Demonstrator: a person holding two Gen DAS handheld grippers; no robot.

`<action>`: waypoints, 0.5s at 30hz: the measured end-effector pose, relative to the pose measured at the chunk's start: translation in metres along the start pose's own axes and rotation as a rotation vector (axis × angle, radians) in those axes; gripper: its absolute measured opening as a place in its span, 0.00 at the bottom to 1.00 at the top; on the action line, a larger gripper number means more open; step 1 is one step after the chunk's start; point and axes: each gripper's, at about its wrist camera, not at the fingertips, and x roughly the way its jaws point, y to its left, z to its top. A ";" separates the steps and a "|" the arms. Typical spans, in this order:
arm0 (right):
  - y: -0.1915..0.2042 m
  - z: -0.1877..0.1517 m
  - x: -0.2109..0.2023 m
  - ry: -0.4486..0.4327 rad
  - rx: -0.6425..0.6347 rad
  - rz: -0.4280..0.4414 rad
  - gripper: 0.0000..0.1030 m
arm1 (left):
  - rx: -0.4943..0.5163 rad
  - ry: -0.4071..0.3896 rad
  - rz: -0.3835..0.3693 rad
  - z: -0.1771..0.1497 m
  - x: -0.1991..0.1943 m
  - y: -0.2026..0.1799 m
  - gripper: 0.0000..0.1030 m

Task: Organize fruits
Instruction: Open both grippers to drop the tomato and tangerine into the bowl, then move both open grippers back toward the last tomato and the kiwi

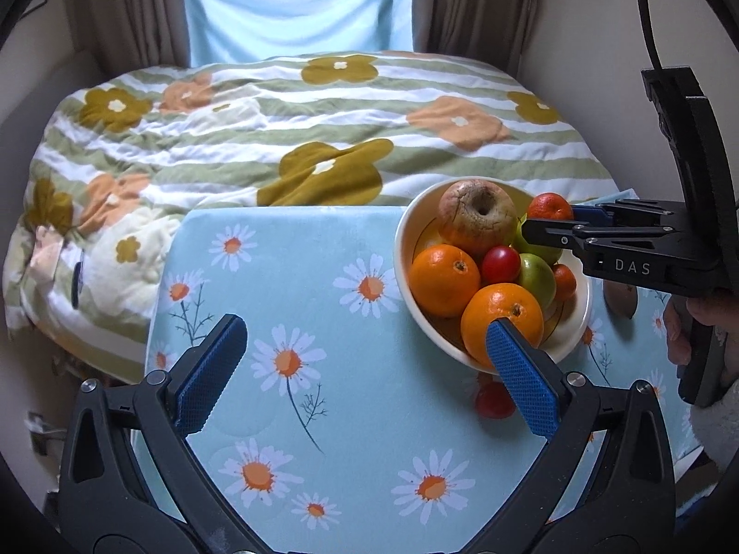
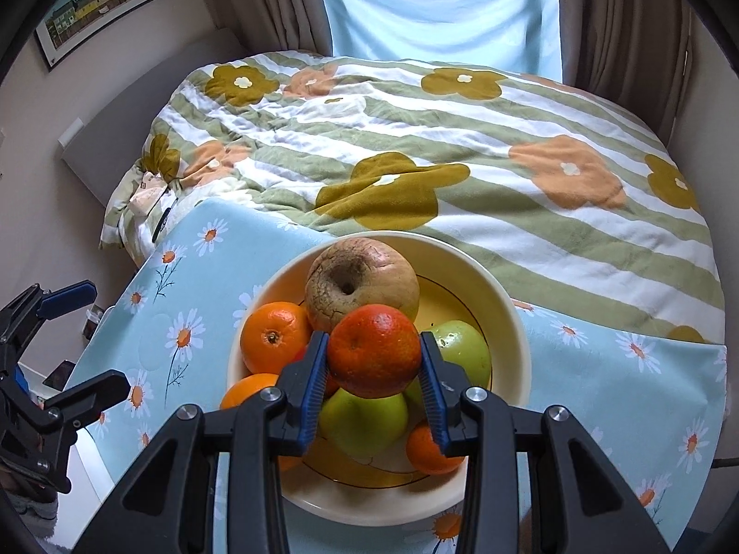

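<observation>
Over bowl [image 2: 508, 323] — right tongs [image 2: 375, 360] clamp mandarin [image 2: 375, 351].

The left gripper [image 1: 365, 369] hangs wide open over a pale blue daisy-print tablecloth [image 1: 286, 286], nothing between its blue pads. Its right pad sits in front of an orange [image 1: 503, 309] at the near rim of a cream bowl [image 1: 406, 249]. The bowl also holds a second orange [image 1: 441, 277], a wrinkled brown apple [image 1: 475, 217], a small red fruit [image 1: 501, 264] and a green apple [image 1: 538, 277]. At the bowl's far right the right gripper [image 1: 559, 219] clamps a reddish mandarin [image 1: 549, 207] — held over the bowl. Another small red fruit [image 1: 494, 399] lies on the cloth just below the bowl. Behind the table spreads a striped, flowered duvet [image 1: 277, 138].
</observation>
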 end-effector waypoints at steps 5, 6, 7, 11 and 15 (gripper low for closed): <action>-0.001 0.000 -0.002 -0.027 0.009 0.014 0.65 | 0.000 -0.006 -0.001 0.000 0.000 -0.002 1.00; 0.000 0.001 -0.003 -0.029 0.005 0.017 0.82 | -0.001 -0.005 0.000 -0.001 0.000 -0.003 1.00; 0.001 0.001 -0.004 -0.033 0.000 0.019 0.90 | -0.003 -0.003 0.000 -0.001 0.000 -0.003 1.00; 0.004 -0.001 -0.011 -0.057 -0.008 0.019 0.91 | -0.009 -0.004 0.008 -0.004 -0.003 -0.005 1.00; 0.004 -0.003 -0.020 -0.078 -0.012 0.012 0.91 | -0.017 -0.021 0.019 -0.005 -0.013 -0.007 1.00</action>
